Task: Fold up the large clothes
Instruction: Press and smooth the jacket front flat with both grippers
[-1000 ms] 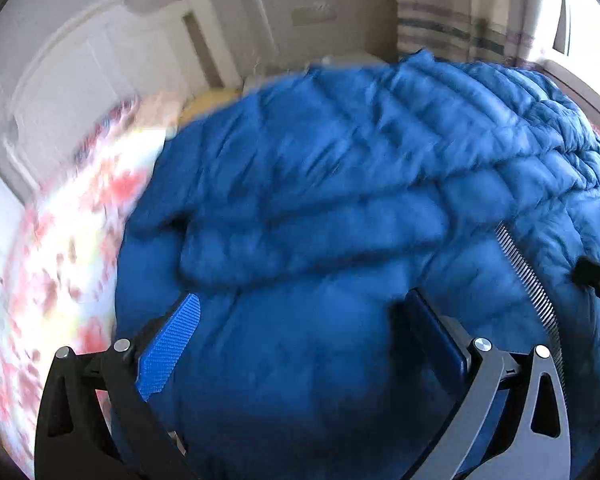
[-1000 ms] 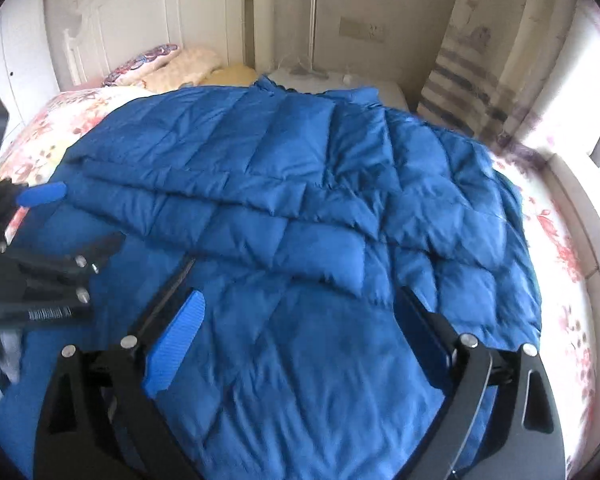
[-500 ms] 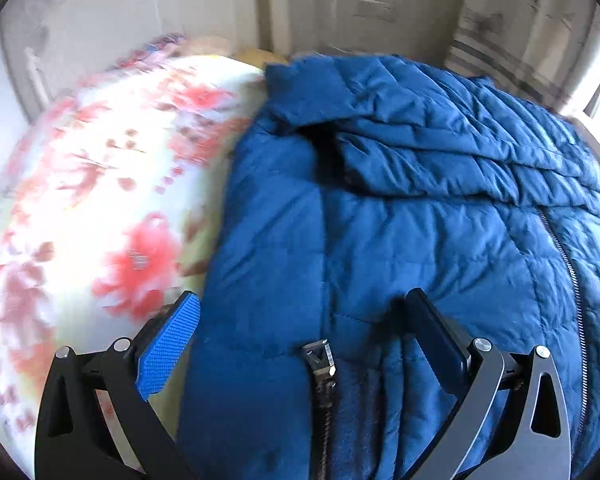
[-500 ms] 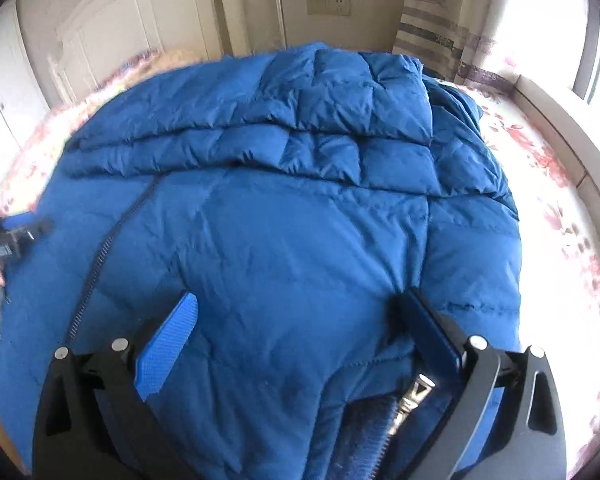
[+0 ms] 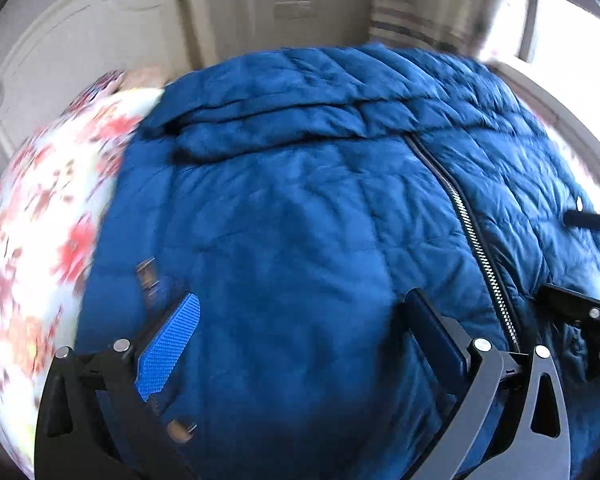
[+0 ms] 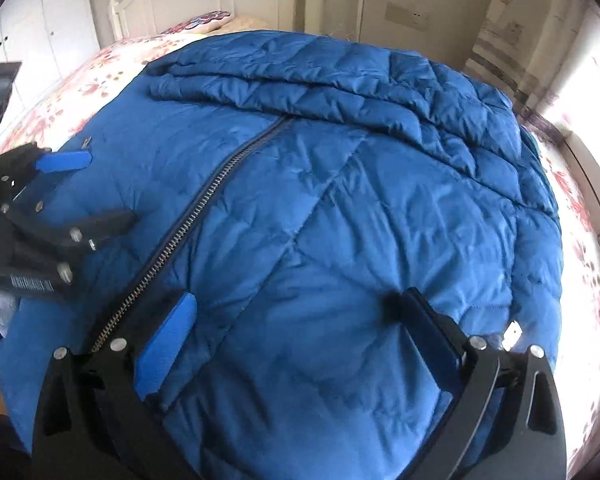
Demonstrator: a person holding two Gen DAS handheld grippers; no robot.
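Hovering over the blue down jacket (image 6: 340,208) spread on the floral bed (image 6: 580,216), I held my left tongs (image 5: 296,320) and right tongs (image 6: 296,312) wide, empty, either side of its zipper (image 6: 204,200); next, I judged, gripping the hem.

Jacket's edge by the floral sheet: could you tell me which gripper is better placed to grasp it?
Probably left: the left gripper is open near that edge of the jacket; the right gripper sits beyond the zipper.
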